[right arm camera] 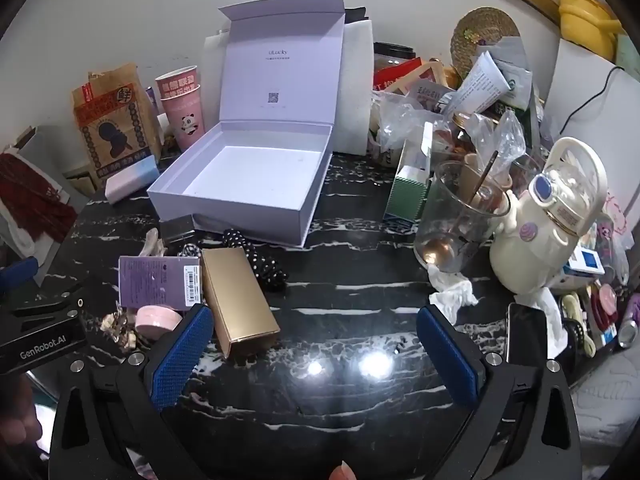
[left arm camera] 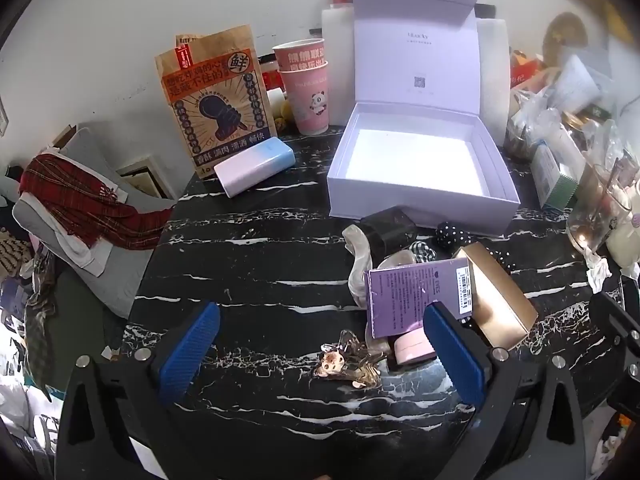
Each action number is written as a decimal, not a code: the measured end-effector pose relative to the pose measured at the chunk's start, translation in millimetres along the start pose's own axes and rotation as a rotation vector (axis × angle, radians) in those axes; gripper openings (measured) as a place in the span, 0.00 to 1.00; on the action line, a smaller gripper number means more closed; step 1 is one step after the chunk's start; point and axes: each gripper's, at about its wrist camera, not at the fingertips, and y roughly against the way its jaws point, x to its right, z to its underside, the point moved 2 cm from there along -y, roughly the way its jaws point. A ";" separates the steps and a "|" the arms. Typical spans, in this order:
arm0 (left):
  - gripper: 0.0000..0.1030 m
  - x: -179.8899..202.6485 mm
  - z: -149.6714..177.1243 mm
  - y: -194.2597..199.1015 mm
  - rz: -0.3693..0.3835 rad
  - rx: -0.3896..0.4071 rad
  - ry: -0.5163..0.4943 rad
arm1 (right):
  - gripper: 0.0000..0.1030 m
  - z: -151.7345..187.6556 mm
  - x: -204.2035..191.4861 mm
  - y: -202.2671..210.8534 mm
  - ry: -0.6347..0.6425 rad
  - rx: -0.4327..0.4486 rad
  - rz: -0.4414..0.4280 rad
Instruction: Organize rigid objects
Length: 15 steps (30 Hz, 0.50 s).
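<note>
An open white gift box (left arm camera: 420, 192) (right arm camera: 236, 204) stands empty on the black marble table (left arm camera: 260, 264) (right arm camera: 360, 280), lid up. In front of it lie a purple box (left arm camera: 416, 300) (right arm camera: 156, 282), a gold box (left arm camera: 500, 304) (right arm camera: 236, 300), a pink round tin (left arm camera: 412, 348) (right arm camera: 158, 318), a small black box (left arm camera: 388, 228) (right arm camera: 178, 228), a keychain charm (left arm camera: 348, 364) (right arm camera: 118, 328) and a polka-dot hair tie (left arm camera: 452, 234) (right arm camera: 260, 264). My left gripper (left arm camera: 320, 348) is open above the table, its right finger beside the purple box. My right gripper (right arm camera: 316, 352) is open, its left finger next to the gold box.
A pink-blue power bank (left arm camera: 256, 166) (right arm camera: 132, 182), a paper snack bag (left arm camera: 218, 100) and stacked pink cups (left arm camera: 306, 88) stand at the back left. A glass (right arm camera: 460, 216), a cream bottle (right arm camera: 548, 224), a green carton (right arm camera: 408, 188), a phone (right arm camera: 526, 332) and clutter crowd the right. A chair with a red scarf (left arm camera: 84, 204) is left.
</note>
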 end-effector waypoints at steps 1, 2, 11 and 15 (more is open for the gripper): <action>1.00 -0.6 -0.1 -0.9 0.001 -0.004 0.002 | 1.00 -0.5 0.4 -0.1 -0.001 0.001 0.000; 1.00 -1.1 -0.3 -2.0 0.004 -0.009 0.005 | 1.00 -0.9 0.6 -0.2 -0.003 0.001 0.000; 1.00 -3.0 -9.9 0.5 0.023 0.003 0.019 | 1.00 -11.8 1.9 -1.5 -0.008 0.005 0.006; 1.00 -3.6 -12.5 0.0 0.026 0.009 0.021 | 1.00 -12.9 1.6 -1.3 -0.012 0.013 0.002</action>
